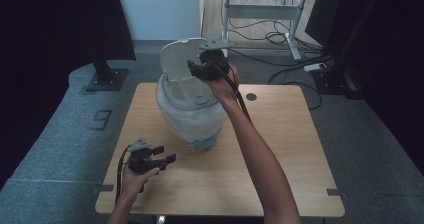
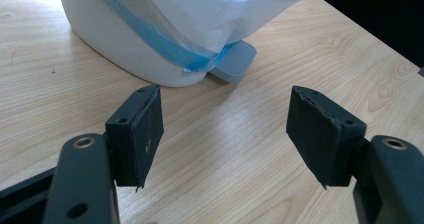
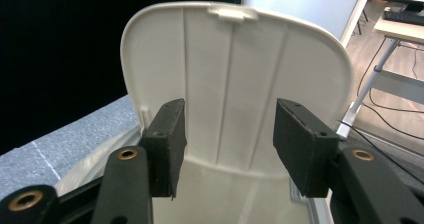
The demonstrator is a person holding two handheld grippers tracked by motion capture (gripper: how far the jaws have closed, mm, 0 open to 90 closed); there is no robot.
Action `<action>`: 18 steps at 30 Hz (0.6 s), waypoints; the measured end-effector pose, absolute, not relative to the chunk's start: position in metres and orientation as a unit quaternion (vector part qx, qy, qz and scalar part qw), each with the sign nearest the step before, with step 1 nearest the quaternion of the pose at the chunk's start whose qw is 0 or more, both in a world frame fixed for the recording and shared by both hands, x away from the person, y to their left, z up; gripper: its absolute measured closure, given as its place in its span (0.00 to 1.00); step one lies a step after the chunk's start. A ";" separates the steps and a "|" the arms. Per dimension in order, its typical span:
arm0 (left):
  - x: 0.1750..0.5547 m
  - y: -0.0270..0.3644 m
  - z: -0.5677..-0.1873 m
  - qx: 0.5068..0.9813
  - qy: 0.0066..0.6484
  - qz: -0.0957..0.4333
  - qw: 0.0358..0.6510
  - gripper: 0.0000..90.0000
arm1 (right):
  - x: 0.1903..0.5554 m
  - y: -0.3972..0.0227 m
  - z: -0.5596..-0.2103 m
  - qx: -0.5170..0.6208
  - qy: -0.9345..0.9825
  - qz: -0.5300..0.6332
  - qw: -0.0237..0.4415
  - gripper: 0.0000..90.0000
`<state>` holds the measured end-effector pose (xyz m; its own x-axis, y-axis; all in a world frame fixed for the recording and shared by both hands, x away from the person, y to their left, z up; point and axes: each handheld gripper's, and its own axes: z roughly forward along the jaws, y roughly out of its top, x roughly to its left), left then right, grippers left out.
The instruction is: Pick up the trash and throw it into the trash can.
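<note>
In the high view, the right claw (image 1: 192,68) is raised at the open lid (image 1: 176,59) of a white bin (image 1: 192,116), which stands on the wooden table (image 1: 280,149). The lid stands upright just in front of this claw, whose jaws are parted. The bin is lined with a clear plastic bag (image 1: 175,109). The left claw (image 1: 165,154) hovers low over the table, near the bin's base, open and holding nothing.

In the left gripper view, the left claw (image 2: 225,134) is wide open with bare table between its pads. The bin (image 2: 115,39) sits ahead of it and slightly left, with a grey foot pedal (image 2: 235,64) jutting out right in front.

In the right gripper view, the right claw (image 3: 227,134) is partly open. The lid's ribbed inner face (image 3: 235,74) stands upright just beyond the pads, which do not press on it.
</note>
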<state>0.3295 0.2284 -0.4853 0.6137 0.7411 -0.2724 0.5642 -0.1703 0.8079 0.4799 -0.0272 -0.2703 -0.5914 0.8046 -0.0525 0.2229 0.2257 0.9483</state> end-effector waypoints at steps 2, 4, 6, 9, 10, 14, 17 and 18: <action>0.329 0.228 -0.485 0.760 0.429 0.093 0.480 0.34 | 0.474 -0.037 -0.275 0.353 0.728 0.515 0.281 0.51; 0.330 0.227 -0.485 0.761 0.429 0.094 0.478 0.34 | 0.467 -0.050 -0.280 0.355 0.725 0.521 0.278 0.51; 0.330 0.226 -0.486 0.762 0.429 0.095 0.476 0.34 | 0.461 -0.062 -0.284 0.356 0.722 0.525 0.276 0.52; 0.330 0.225 -0.486 0.762 0.431 0.097 0.474 0.34 | 0.450 -0.082 -0.290 0.358 0.720 0.530 0.269 0.53; 0.330 0.225 -0.485 0.762 0.431 0.098 0.474 0.34 | 0.447 -0.088 -0.291 0.358 0.719 0.531 0.270 0.53; 0.329 0.225 -0.484 0.762 0.430 0.100 0.475 0.34 | 0.433 -0.113 -0.298 0.358 0.717 0.533 0.270 0.53; 0.329 0.224 -0.483 0.761 0.430 0.100 0.475 0.34 | 0.423 -0.130 -0.306 0.357 0.720 0.527 0.275 0.53; 0.329 0.224 -0.484 0.762 0.429 0.100 0.475 0.34 | 0.420 -0.136 -0.309 0.358 0.721 0.527 0.274 0.53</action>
<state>0.3292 0.2241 -0.4835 0.6113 0.7489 -0.2557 0.5595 -0.1805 0.8089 0.4196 -0.1359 -0.3090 -0.5934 0.8047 -0.0177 0.2278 0.1889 0.9552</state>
